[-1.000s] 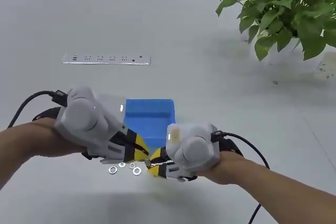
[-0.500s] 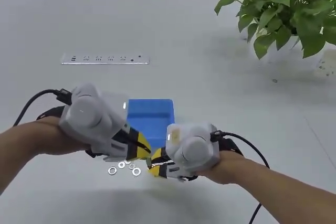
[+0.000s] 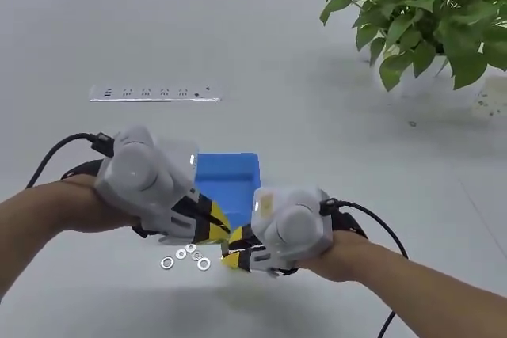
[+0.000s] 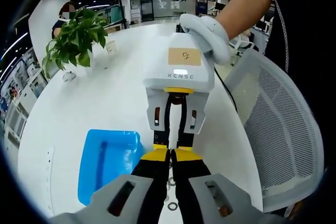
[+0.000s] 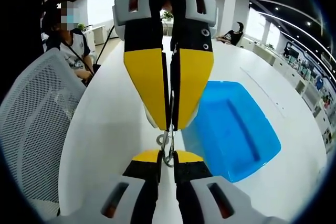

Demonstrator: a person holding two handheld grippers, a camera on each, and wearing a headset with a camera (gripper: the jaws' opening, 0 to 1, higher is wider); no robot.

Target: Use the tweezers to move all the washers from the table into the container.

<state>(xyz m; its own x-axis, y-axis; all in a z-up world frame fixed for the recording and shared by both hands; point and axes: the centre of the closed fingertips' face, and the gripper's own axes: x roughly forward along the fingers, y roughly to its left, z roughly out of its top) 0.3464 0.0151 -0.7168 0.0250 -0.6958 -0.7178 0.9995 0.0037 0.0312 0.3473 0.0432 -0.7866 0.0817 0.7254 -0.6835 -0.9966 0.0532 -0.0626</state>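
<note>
Between the yellow pads of the left gripper (image 3: 220, 233), pressed nearly together, runs the thin tweezers (image 5: 171, 114); the right gripper (image 3: 234, 256) clamps the other end, tips hidden. Washers (image 3: 181, 254) lie just beside the meeting fingers, the container (image 3: 234, 180), partly covered, just behind.

Left gripper (image 3: 220, 232), right gripper (image 3: 231, 259): rounded pale-grey housings, yellow-and-black jaws (screws showing), black cables (image 3: 55, 156) at rear.
</note>
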